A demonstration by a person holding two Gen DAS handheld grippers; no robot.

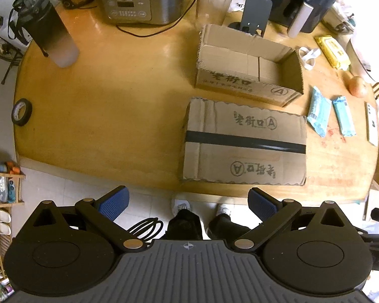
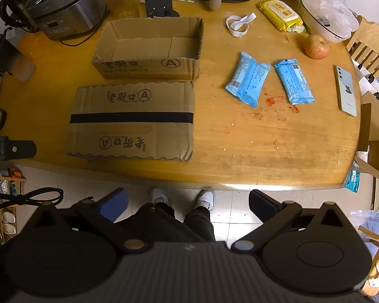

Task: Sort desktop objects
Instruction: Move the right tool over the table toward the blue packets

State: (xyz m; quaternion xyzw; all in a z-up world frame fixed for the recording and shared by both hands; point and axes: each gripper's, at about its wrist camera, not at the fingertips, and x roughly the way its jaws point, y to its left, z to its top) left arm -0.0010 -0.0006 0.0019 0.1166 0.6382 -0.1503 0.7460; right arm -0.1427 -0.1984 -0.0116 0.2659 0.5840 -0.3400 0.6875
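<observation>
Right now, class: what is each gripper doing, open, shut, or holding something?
Left gripper: open, holding nothing.
Right gripper: open, holding nothing.

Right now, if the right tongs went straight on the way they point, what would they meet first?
Probably the pale tiled floor: the open right tongs hang past the wooden table's near edge, beside the person's white shoes. Depth is uncertain.

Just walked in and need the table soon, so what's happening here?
A person stands at the wooden table with a gripper in each hand. The left gripper and right gripper are both open and empty, held above the near edge. Nothing is sorted yet: the open cardboard box is empty, and two blue packets lie to its right.
</observation>
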